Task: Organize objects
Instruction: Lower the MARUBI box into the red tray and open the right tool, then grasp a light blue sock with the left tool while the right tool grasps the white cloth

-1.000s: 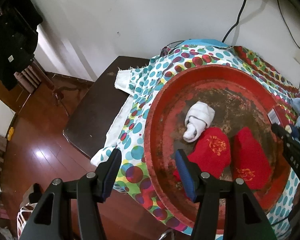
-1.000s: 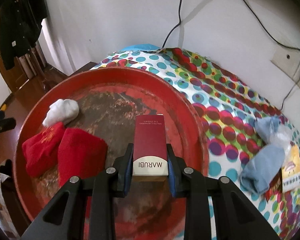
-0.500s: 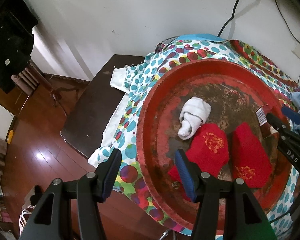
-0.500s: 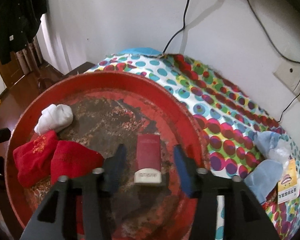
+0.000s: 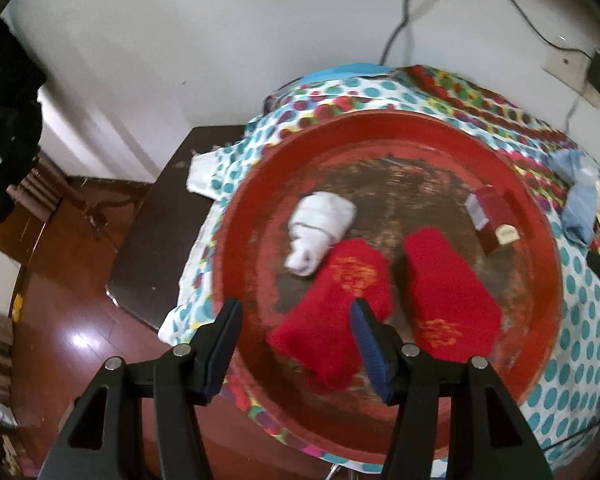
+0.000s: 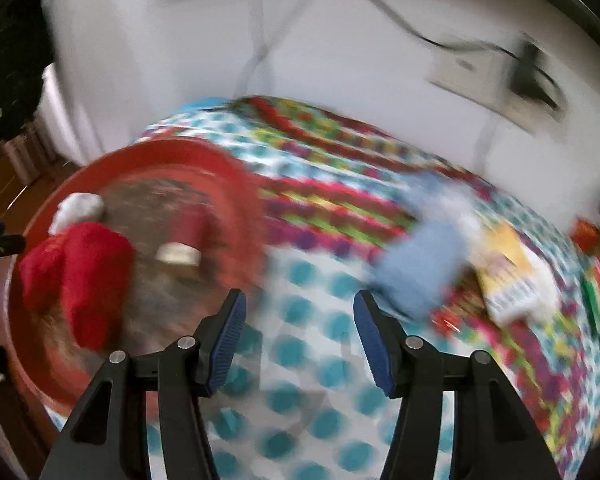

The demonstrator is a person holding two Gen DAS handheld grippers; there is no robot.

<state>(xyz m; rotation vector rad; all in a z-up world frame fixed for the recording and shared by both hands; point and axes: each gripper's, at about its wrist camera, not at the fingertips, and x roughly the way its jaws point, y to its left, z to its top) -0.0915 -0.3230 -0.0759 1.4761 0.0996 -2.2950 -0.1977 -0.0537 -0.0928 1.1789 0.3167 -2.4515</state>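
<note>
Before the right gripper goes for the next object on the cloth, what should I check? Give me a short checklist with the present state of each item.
1. Right gripper open and holding nothing: ok.
2. Red box lying inside the red tray, free of both grippers: ok.
3. Blue sock on the cloth ahead of the right gripper, nothing on top of it: ok.
4. Right wrist view sharp enough to aim: not ok, heavy blur.
5. Left gripper open, hovering over the tray's near side: ok.
</note>
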